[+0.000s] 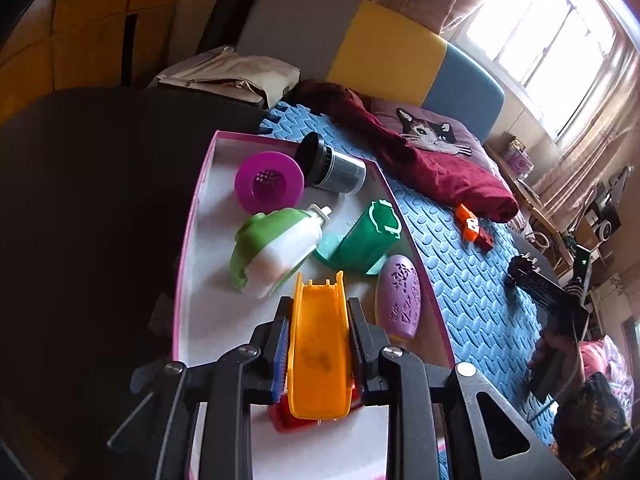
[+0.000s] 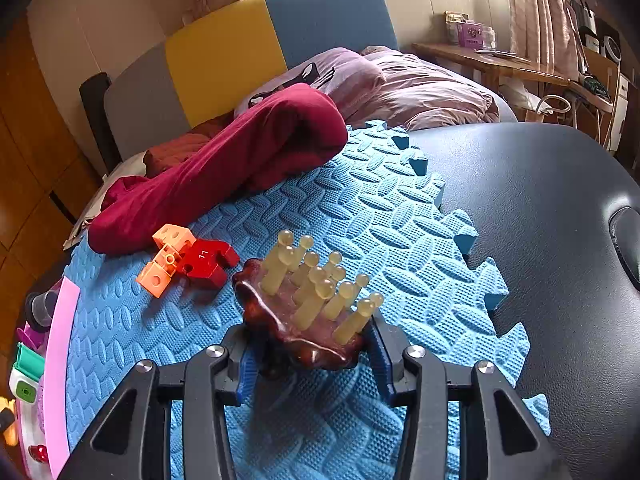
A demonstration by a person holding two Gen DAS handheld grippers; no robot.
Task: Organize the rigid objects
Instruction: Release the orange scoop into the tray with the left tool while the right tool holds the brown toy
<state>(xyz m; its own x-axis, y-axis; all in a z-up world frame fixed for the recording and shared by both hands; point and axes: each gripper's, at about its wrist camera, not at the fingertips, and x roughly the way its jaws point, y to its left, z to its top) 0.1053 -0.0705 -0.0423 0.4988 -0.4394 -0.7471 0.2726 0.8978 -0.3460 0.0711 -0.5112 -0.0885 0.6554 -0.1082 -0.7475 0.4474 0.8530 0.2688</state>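
The left gripper has its jaws clenched on an orange toy slide, which runs lengthwise between the two fingers; a red part shows under the slide's near end. The slide hangs over the near part of a pink-rimmed tray with a white floor.

In the tray lie a purple strainer, a dark jar with a black lid on its side at the far edge, a green and white bottle on its side, a green toy bin tipped over, and a lilac oval case against the right wall. The tray sits beside a blue foam mat.

The right gripper grasps a brown massage brush with pale round-tipped pegs pointing up; both fingers press its sides, just above the mat. Just beyond the brush on the mat lie orange and red blocks, joined together. A dark red cloth is bunched behind them, its edge touching the orange block. The mat's toothed edge rests on a black padded surface. In the right wrist view the tray's pink wall shows at the far left.
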